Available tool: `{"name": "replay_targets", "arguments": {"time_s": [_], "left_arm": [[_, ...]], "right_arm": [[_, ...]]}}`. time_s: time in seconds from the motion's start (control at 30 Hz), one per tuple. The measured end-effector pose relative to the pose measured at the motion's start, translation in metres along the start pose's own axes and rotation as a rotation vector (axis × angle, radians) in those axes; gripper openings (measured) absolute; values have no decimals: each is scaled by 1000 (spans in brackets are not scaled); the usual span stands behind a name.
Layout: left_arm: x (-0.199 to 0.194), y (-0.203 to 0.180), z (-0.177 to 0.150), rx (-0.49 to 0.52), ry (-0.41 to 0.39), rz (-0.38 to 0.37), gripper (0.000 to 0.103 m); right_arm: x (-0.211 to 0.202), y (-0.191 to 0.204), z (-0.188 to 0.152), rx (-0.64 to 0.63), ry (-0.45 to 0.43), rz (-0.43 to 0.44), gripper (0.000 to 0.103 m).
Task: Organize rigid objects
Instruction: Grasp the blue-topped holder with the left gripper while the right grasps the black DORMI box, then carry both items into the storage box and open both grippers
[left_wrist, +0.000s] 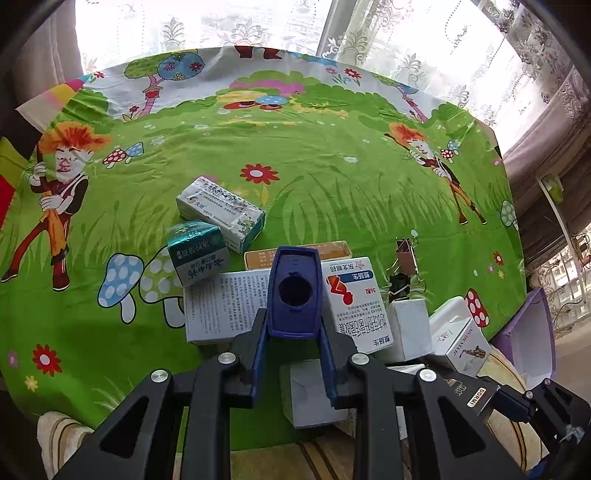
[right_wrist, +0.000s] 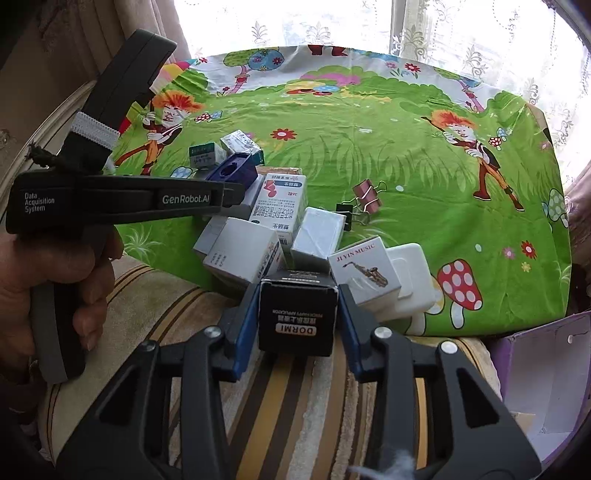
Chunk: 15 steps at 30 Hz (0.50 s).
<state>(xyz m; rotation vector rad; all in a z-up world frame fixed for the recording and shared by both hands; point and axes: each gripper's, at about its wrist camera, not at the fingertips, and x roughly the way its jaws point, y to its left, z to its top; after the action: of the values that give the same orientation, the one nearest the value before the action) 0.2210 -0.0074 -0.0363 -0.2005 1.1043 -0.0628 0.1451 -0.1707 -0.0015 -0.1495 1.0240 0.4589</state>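
Note:
My left gripper (left_wrist: 294, 325) is shut on a dark blue plastic holder with a round hole (left_wrist: 294, 291), held above a cluster of boxes; it also shows in the right wrist view (right_wrist: 236, 168). My right gripper (right_wrist: 297, 314) is shut on a black DORMI box (right_wrist: 297, 317) at the near edge of the cloth. Around them lie a white medicine box with red mark (left_wrist: 354, 302), a grey-white box (left_wrist: 218, 306), a teal box (left_wrist: 197, 256), a long white-teal box (left_wrist: 221, 212), a JIYIN MUSIC box (right_wrist: 364, 269) and a white case (right_wrist: 412, 280).
Binder clips (right_wrist: 364, 199) lie on the green cartoon cloth (right_wrist: 369, 147) to the right of the pile. An open purple box (right_wrist: 546, 373) stands at the right on a striped cushion (right_wrist: 288, 391). Curtains hang behind.

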Motion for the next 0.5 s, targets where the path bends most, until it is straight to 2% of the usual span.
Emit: {"name": "replay_targets", "arguments": {"time_s": [0.5], "left_arm": [[-53, 2, -23, -83, -157, -94, 26]], "right_arm": [[-45, -15, -13, 58, -127, 44, 43]]}}
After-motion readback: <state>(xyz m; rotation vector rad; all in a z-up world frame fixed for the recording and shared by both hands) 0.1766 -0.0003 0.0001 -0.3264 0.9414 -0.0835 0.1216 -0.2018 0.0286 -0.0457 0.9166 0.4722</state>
